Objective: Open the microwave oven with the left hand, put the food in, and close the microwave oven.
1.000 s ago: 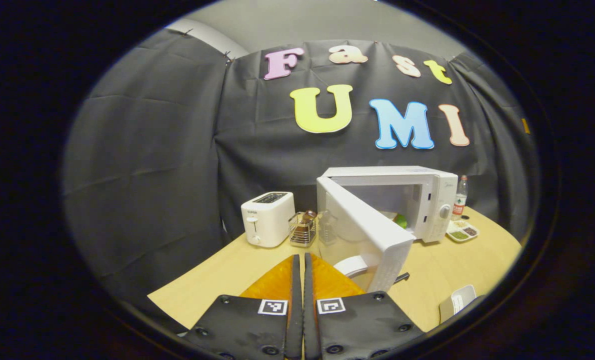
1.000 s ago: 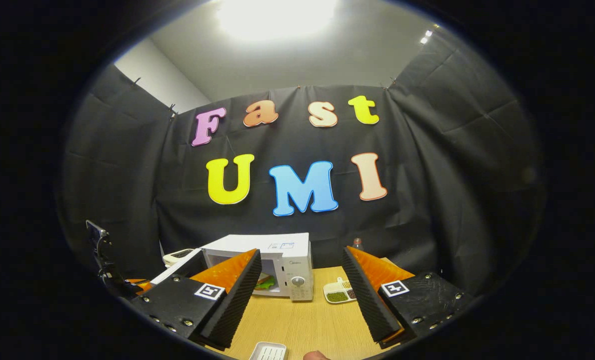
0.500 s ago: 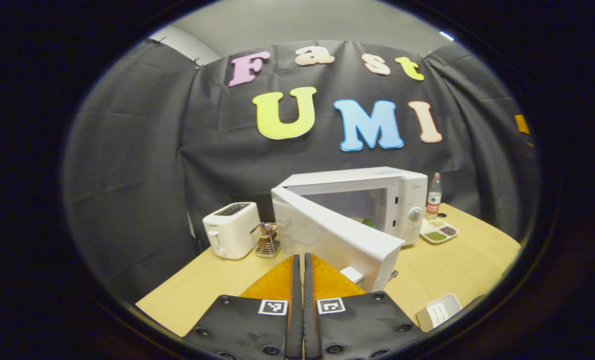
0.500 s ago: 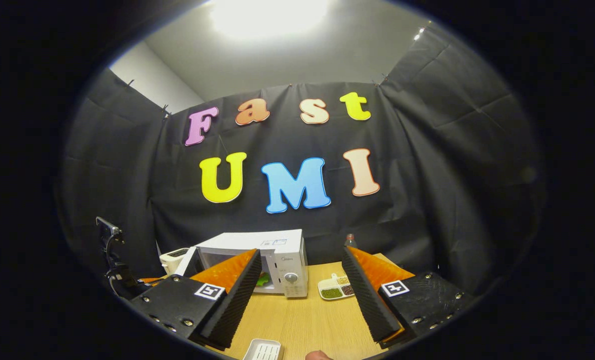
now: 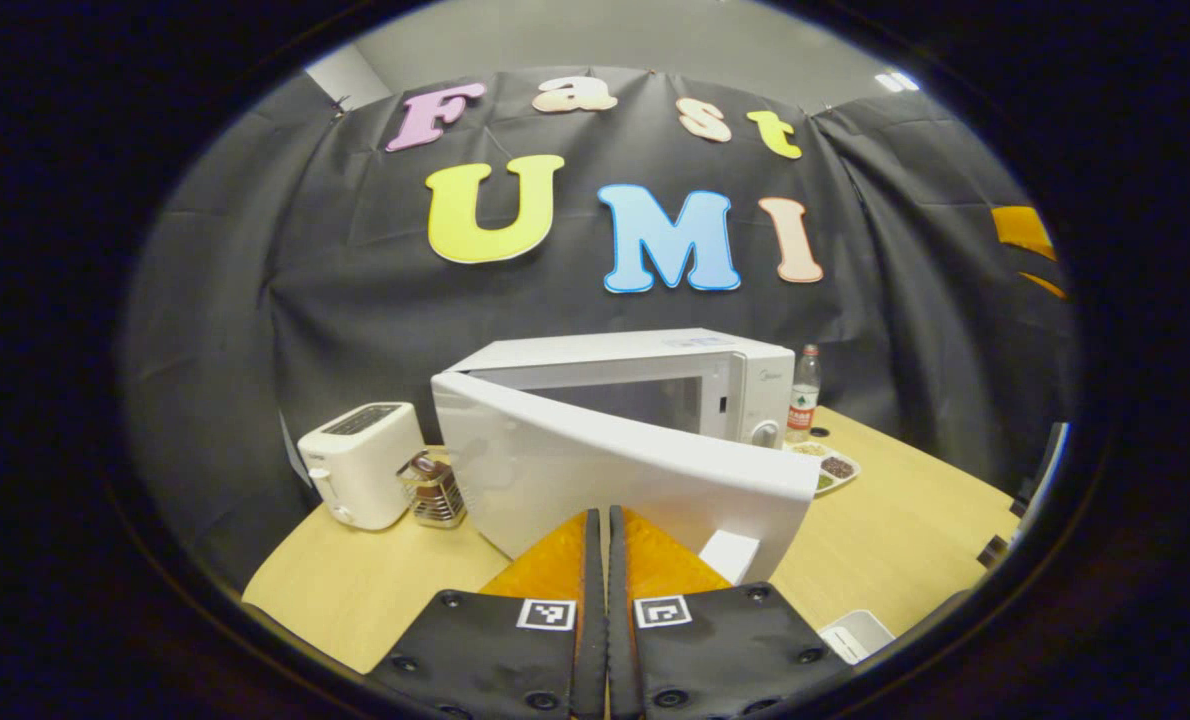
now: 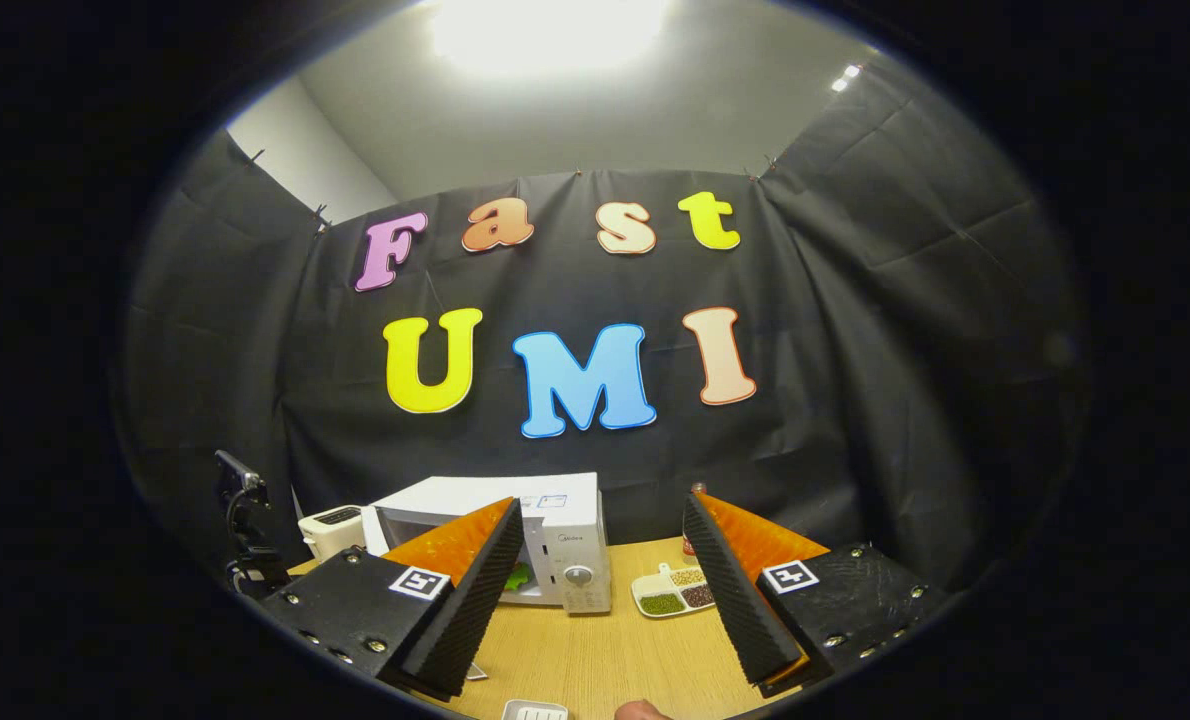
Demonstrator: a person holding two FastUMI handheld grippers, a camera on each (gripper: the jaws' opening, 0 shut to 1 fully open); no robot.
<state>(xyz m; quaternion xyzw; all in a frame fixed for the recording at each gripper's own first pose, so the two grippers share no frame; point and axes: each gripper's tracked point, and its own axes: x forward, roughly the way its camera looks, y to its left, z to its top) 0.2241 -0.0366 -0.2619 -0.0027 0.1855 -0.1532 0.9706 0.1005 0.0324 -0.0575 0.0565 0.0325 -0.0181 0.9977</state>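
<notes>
The white microwave (image 5: 655, 360) stands at mid-table, and its door (image 5: 605, 465) hangs part-way open, angled across the opening. My left gripper (image 5: 598, 515) is shut with nothing between its fingers, and its tips sit at the outer face of the door near the lower edge. In the right gripper view the microwave (image 6: 565, 515) is farther off, and green food (image 6: 518, 577) shows inside through the gap. My right gripper (image 6: 602, 505) is held open and empty above the table, well back from the oven.
A white toaster (image 5: 355, 478) and a small wire rack (image 5: 435, 490) stand left of the oven. A bottle (image 5: 804, 395) and a divided snack dish (image 5: 827, 466) are to its right. A small white tray (image 5: 855, 635) lies near the table's front edge. A dark stand (image 6: 240, 510) is at far left.
The microwave door has swung further toward shut, with my shut left gripper following behind it. The food is now hidden in the left gripper view. The right gripper has barely moved.
</notes>
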